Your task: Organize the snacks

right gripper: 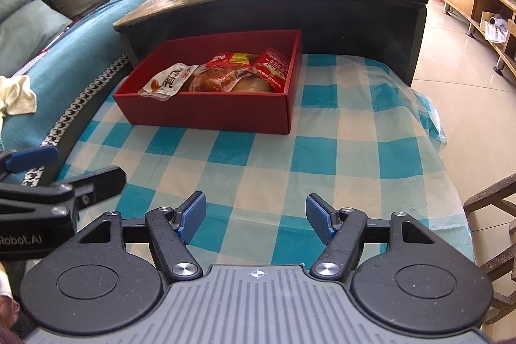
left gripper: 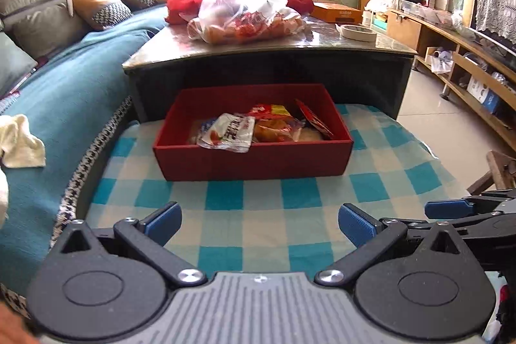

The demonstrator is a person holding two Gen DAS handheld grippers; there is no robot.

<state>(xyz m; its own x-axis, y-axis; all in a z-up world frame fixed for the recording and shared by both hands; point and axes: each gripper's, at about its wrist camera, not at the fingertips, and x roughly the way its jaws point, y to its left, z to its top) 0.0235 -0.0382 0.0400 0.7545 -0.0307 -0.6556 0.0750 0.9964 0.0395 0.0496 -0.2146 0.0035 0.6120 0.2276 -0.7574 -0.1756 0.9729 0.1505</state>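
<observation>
Both claws, left claw (left gripper: 260,224) and right claw (right gripper: 256,216), gape empty (touching nothing)

A: Where do the snacks lie?
B: All inside the red box (left gripper: 254,162), an open, shallow cardboard tray sitting flat on the checked cloth.
A: Which packets?
B: At the box's near left, a white packet (left gripper: 227,131) with dark characters lies tilted, its corner drooping over the box's front wall. Beside it, toward the box's middle, a clear orange-brown packet (left gripper: 274,129) lies flat. Behind that sits a red-and-yellow packet (left gripper: 269,111). Against the box's right wall a red sachet (right gripper: 274,65) leans upright.
A: Anything beneath?
B: Possibly a pale packet at the right; too hidden to tell.
</observation>
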